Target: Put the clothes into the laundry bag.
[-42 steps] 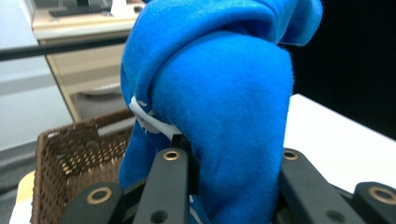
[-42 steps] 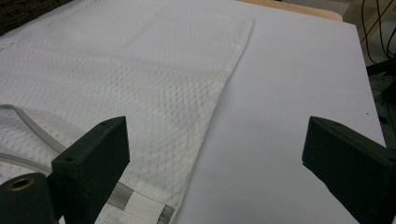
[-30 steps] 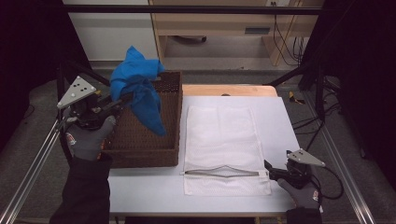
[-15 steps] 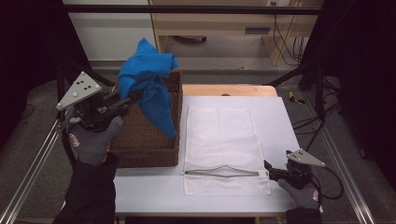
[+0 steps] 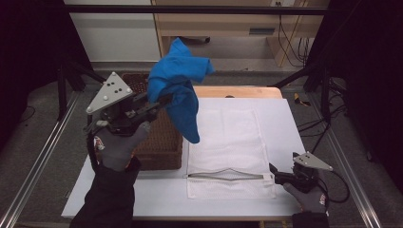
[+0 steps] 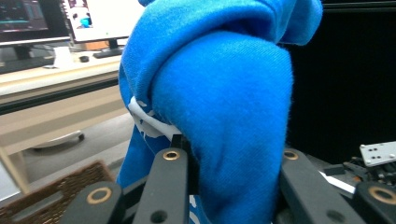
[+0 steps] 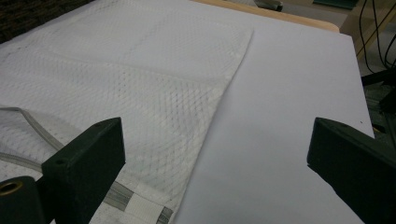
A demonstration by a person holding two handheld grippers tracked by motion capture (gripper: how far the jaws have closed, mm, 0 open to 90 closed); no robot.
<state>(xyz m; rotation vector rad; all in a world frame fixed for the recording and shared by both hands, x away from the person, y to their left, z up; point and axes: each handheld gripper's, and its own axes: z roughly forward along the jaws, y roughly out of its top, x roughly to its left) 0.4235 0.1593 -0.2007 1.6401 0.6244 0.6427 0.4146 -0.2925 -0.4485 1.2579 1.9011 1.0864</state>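
Blue cloth (image 6: 224, 107) — clamped between left gripper's (image 6: 229, 161) jaws.

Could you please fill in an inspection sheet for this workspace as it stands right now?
Surface: white table, bare along its right side.
Job's things: blue cloth lifted in the air, hanging over the gap between wicker basket and white mesh laundry bag; the bag lies flat, its zipper opening slightly agape at the near end.
Clutter: nothing seen on the table.
Grippers: left gripper shut on the blue cloth; right gripper open, resting at the bag's near right corner.
Cables: a cable trails from the right gripper; more hang at the far right.
Surroundings: wooden desk behind, grey floor, dark frame posts.
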